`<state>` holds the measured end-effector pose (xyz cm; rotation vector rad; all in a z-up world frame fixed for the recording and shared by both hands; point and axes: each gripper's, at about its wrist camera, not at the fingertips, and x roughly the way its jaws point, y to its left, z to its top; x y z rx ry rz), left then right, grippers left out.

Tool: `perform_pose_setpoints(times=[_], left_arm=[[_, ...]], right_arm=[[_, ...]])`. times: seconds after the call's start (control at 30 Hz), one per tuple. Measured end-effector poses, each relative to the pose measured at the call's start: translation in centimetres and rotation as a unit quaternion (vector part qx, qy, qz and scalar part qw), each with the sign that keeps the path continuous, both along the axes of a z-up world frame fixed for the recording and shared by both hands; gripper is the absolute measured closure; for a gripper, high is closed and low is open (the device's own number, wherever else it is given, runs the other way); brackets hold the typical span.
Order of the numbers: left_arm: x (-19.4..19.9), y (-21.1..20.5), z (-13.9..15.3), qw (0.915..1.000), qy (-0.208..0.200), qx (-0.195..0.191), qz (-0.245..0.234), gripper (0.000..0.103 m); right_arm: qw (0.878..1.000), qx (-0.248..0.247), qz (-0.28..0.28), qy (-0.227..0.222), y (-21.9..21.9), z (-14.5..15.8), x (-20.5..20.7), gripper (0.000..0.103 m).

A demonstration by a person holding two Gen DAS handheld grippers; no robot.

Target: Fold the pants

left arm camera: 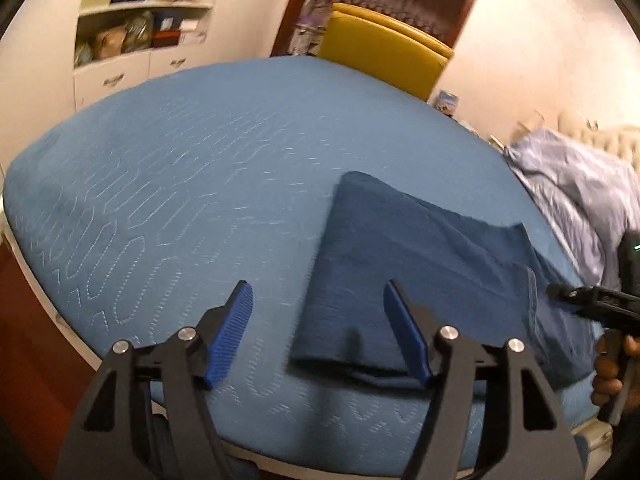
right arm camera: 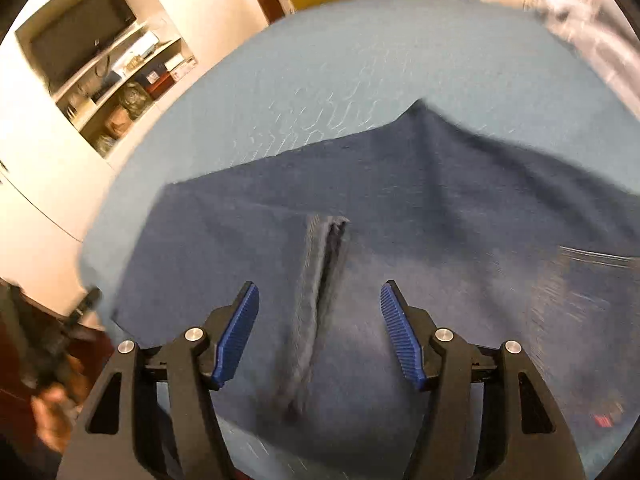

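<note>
Dark blue pants (left arm camera: 404, 264) lie partly folded on a light blue quilted bed (left arm camera: 180, 184). My left gripper (left arm camera: 318, 296) is open and empty, above the pants' left edge near the bed's front. My right gripper (right arm camera: 319, 296) is open and empty, just above the pants (right arm camera: 360, 208), over a stitched seam or fly (right arm camera: 316, 288). A back pocket (right arm camera: 588, 276) shows at the right. The right gripper also shows at the right edge of the left wrist view (left arm camera: 592, 300), beside the pants.
A grey-lilac bundle of bedding (left arm camera: 576, 188) lies at the bed's right end. A yellow chair (left arm camera: 380, 48) stands behind the bed. White cupboards with shelves (left arm camera: 136, 28) line the left wall. The bed's front edge (left arm camera: 280, 456) is close below my left gripper.
</note>
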<state>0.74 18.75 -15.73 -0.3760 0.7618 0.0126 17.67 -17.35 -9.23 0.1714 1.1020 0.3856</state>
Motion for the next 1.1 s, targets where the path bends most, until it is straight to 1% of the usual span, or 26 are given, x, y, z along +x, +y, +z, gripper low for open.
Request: perform_pose_setpoints(times=[0.03,0.07,0.1,0.13,0.23,0.27,0.3,0.33,0.4,0.47,0.53,0.6,0.67,0.73,0.8,0.87,0.9,0.93,0.97,1.0,1.07,1.1], left_arm=[[0.4,0.5,-0.4,0.9998,0.008,-0.015,-0.004,0.035],[0.7,1.1,-0.9,0.9992,0.017,-0.034,-0.01,0.035],[0.7,1.2,-1.1,0.9989,0.017,-0.041,-0.015,0.035],[0.8,1.2,-1.4,0.998,0.019,-0.052,-0.028,0.035],[0.8,0.5,-1.9,0.9962,0.024,-0.059,-0.059,0.036],[0.9,0.2,-2.3,0.9943,0.026,-0.069,-0.077,0.036],[1.1,-0.1,-2.6,0.9935,0.029,-0.074,-0.081,0.036],[1.1,-0.2,-2.7,0.9935,0.032,-0.075,-0.079,0.037],[1.1,-0.1,-3.1,0.993,0.03,-0.085,-0.077,0.037],[1.1,0.1,-3.2,0.9917,0.03,-0.101,-0.074,0.04],[0.6,0.6,-3.5,0.9898,0.032,-0.118,-0.074,0.041],[0.4,0.6,-3.4,0.9892,0.035,-0.122,-0.074,0.041],[0.3,0.4,-3.5,0.9883,0.036,-0.127,-0.077,0.041],[0.4,0.1,-3.5,0.988,0.038,-0.129,-0.076,0.041],[0.4,0.0,-3.5,0.988,0.039,-0.128,-0.076,0.041],[0.3,0.0,-3.5,0.9872,0.04,-0.133,-0.078,0.041],[0.3,0.1,-3.5,0.9863,0.04,-0.139,-0.078,0.041],[0.3,0.3,-3.6,0.9852,0.04,-0.147,-0.078,0.041],[0.4,0.7,-3.8,0.9833,0.04,-0.16,-0.077,0.042],[0.5,0.8,-3.8,0.9825,0.041,-0.165,-0.077,0.043],[0.6,1.3,-4.0,0.9803,0.042,-0.177,-0.077,0.047],[0.6,1.4,-4.1,0.9792,0.043,-0.183,-0.077,0.052]], right_arm=[[1.0,0.003,0.004,0.024,0.0,-1.0,1.5,0.041],[0.999,0.01,0.001,0.035,-0.1,-1.6,2.6,0.038],[0.999,0.026,0.0,0.046,-0.3,-2.3,3.7,0.038],[0.998,0.031,0.001,0.056,-0.3,-2.7,4.3,0.038],[0.997,0.049,-0.001,0.063,-0.5,-3.2,5.3,0.036],[0.997,0.053,0.0,0.064,-0.4,-3.2,5.4,0.045],[0.996,0.057,0.006,0.065,-0.2,-3.1,5.7,0.057],[0.995,0.062,0.011,0.074,-0.3,-3.3,5.8,0.082],[0.994,0.065,0.008,0.087,-0.2,-3.4,6.2,0.086],[0.997,0.042,0.024,0.068,0.7,-2.5,6.1,0.089],[0.998,0.035,0.028,0.05,1.1,-1.3,5.9,0.09],[0.998,0.036,0.025,0.04,1.0,-0.7,6.0,0.09],[0.999,0.026,0.026,0.035,1.0,-0.5,6.2,0.09],[0.999,0.017,0.025,0.04,1.1,-1.4,6.3,0.09],[0.998,0.01,0.023,0.052,1.2,-2.8,6.6,0.089],[0.999,0.01,0.019,0.045,1.3,-3.3,6.4,0.088],[0.999,0.007,0.013,0.038,1.1,-3.1,6.2,0.085],[0.999,0.0,0.006,0.034,1.1,-2.8,6.1,0.067],[1.0,-0.017,-0.008,0.025,0.9,-2.4,5.8,0.055],[0.999,-0.042,-0.028,0.007,0.7,-1.5,5.5,0.052],[0.995,-0.074,-0.048,-0.038,0.8,0.8,4.5,0.052],[0.994,-0.085,-0.05,-0.055,1.4,1.9,4.0,0.052]])
